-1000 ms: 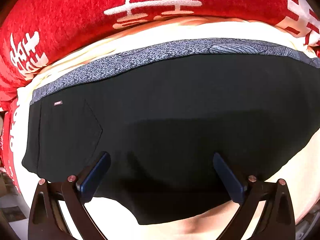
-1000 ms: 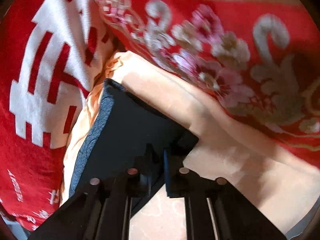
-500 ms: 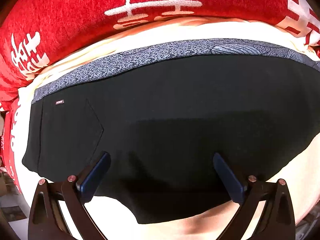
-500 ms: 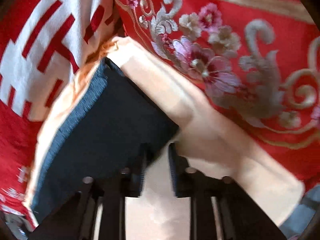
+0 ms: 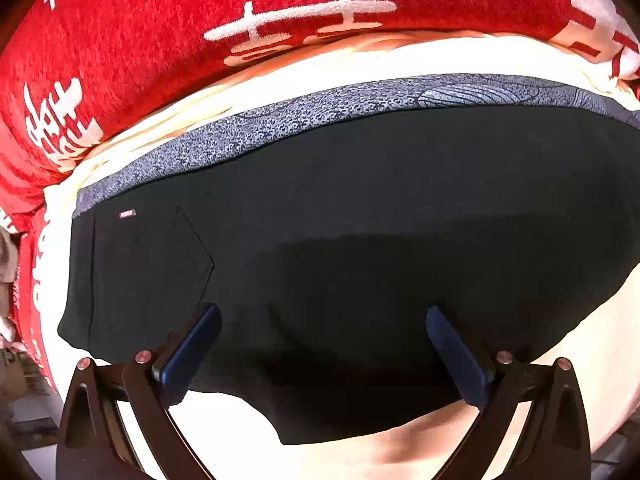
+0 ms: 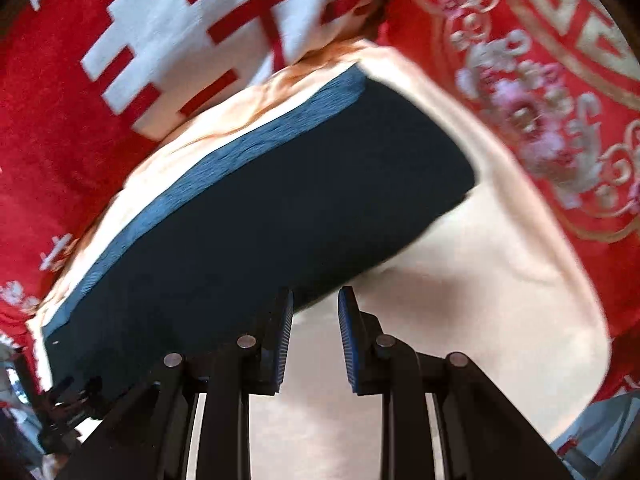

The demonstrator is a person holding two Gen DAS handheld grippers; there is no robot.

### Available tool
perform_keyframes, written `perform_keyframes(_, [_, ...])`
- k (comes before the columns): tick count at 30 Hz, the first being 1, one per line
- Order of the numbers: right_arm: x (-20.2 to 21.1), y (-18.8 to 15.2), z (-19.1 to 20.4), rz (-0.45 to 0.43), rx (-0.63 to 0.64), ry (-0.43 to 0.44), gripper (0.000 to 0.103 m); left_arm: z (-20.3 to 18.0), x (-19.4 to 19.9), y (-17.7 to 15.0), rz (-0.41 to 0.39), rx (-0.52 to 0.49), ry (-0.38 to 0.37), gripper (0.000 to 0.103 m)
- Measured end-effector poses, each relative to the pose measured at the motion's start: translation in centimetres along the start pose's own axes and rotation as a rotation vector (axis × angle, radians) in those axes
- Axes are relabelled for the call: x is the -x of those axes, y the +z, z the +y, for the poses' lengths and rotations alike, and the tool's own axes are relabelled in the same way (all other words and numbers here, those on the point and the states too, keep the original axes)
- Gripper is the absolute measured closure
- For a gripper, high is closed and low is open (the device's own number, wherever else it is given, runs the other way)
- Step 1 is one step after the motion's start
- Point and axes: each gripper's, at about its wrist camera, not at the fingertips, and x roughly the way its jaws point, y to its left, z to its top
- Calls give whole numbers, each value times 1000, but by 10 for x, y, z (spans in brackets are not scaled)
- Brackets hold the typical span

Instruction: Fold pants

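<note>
Lying flat on a cream sheet [image 5: 400, 60], the black pants [image 5: 360, 220] fill most of the left wrist view, their grey patterned waistband [image 5: 320, 112] running along the far edge of the garment and a small label [image 5: 127, 213] stitched near the left end beside a back pocket [image 5: 160, 272]. The left claw [image 5: 322, 344] hangs over the near edge of the pants with its blue-padded fingers [image 5: 192, 344] spread wide apart, gripping nothing; whether the pads touch the fabric cannot be told from this angle. A red blanket [image 5: 160, 40] with white characters is bunched along the far edge of the sheet.

From the right wrist view, somewhat blurred, the same pants [image 6: 280, 208] appear as a folded dark slab with the waistband [image 6: 224, 172] along its upper left side and one corner pointing toward a red embroidered cover [image 6: 540, 100] with pink and gold flowers. The right claw [image 6: 314, 336] sits just off the near right edge of the garment, its fingers [image 6: 280, 340] parted by a narrow gap through which the bare cream sheet [image 6: 480, 280] shows; nothing is held between them. The left finger overlaps the pants' edge, apparently without pinching it. The red blanket [image 6: 60, 120] with its large white character rises beyond the sheet's far left edge.
</note>
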Motion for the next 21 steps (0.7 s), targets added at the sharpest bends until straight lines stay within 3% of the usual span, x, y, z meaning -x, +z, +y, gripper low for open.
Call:
perform_keyframes(5, [-4, -7, -8, 30, -51, 138, 77, -6, 5, 6, 21, -38, 44, 0])
perform_keyframes(10, [-3, -19, -29, 47, -111, 198, 77, -21, 14, 12, 39, -80, 75, 0])
perform_keyframes(17, [-8, -26, -59, 36, -204, 266, 77, -58, 38, 26, 0, -109, 39, 0])
perform_keyframes(21, [-8, -30, -76, 16, -280, 326, 69, -99, 49, 40, -32, -165, -13, 0])
